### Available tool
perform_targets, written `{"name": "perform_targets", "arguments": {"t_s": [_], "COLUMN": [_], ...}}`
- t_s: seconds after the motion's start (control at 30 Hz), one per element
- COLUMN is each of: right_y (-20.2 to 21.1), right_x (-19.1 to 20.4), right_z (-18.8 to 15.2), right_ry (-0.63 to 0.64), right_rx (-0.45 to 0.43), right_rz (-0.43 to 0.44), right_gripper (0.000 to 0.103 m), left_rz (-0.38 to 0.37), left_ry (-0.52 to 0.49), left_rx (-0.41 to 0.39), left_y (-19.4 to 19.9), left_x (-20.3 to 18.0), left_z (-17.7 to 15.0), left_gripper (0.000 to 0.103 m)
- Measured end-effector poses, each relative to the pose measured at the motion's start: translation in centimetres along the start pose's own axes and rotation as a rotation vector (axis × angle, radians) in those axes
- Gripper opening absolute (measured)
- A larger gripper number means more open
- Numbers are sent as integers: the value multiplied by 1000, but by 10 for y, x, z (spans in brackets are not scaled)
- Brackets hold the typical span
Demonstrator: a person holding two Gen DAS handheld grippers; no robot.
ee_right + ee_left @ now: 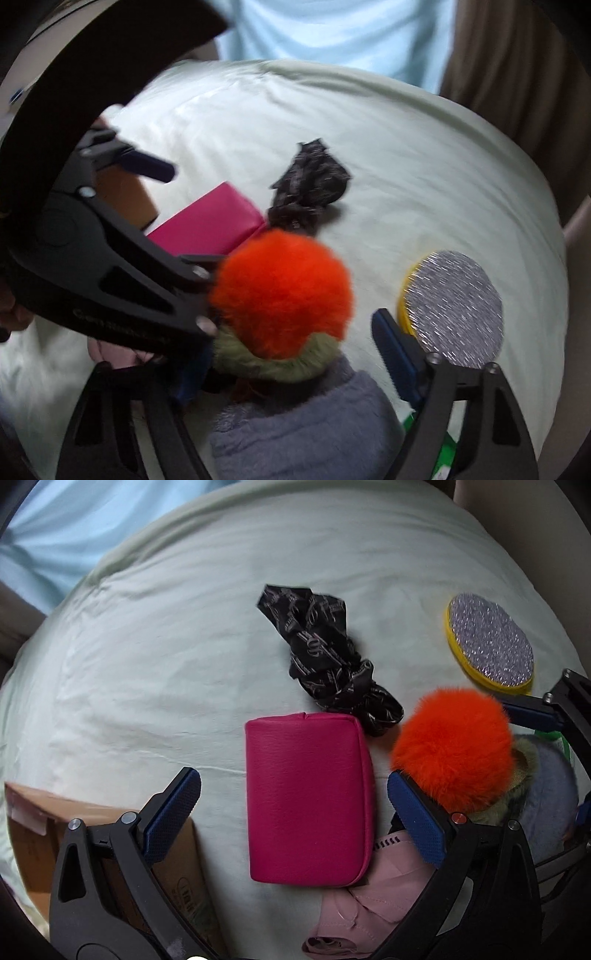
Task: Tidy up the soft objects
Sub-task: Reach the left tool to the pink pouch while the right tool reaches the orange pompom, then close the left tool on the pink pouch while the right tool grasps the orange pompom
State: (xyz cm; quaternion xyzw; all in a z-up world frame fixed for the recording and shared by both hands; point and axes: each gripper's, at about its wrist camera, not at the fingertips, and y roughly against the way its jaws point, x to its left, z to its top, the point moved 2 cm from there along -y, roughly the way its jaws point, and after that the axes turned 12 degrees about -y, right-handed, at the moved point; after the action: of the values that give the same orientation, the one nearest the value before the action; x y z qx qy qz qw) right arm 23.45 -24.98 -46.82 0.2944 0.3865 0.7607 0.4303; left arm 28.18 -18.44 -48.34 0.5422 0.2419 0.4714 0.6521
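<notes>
Broadly, the bed with its pale green sheet carries everything: a cardboard box at its near left edge, then a pink pouch, a grey fleece item with an olive fur trim, a pale pink garment, a crumpled black patterned scarf, an orange pompom and a yellow-rimmed glitter disc

The step in hand looks like the first pick, both grippers low over the pile. The left gripper has its fingers wide apart, straddling the pink pouch without pressing it. The right gripper also stands apart: one finger sits clear beside the disc, the other is hidden behind the left gripper's frame, and the pompom and the fur trim lie between them, not yet pinched

Next, by this reading, each hand needs to sink until the pads flank its target, then close gently, since fur and soft leather give; the two grippers are crowded, so a clash is the risk
</notes>
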Motion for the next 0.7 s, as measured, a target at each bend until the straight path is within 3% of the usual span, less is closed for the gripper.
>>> {"name": "perform_targets", "arguments": {"t_s": [0.27, 0.4, 0.47, 0.7], "right_y": [-7, -15, -20, -19], "right_x": [5, 8, 11, 13], "right_z": [10, 16, 17, 14], "right_ry": [83, 66, 63, 18], "right_rx": [19, 41, 56, 42], "right_rz": [52, 70, 72, 60], "right_gripper": [69, 54, 44, 35], "left_rz": [-120, -246, -239, -202], "left_ry": [2, 58, 53, 8], "left_rx": [123, 199, 199, 173], "left_y": [-22, -43, -43, -31], "left_x": [13, 21, 21, 20], "left_z": [13, 15, 17, 14], "left_gripper": [93, 69, 66, 49]}}
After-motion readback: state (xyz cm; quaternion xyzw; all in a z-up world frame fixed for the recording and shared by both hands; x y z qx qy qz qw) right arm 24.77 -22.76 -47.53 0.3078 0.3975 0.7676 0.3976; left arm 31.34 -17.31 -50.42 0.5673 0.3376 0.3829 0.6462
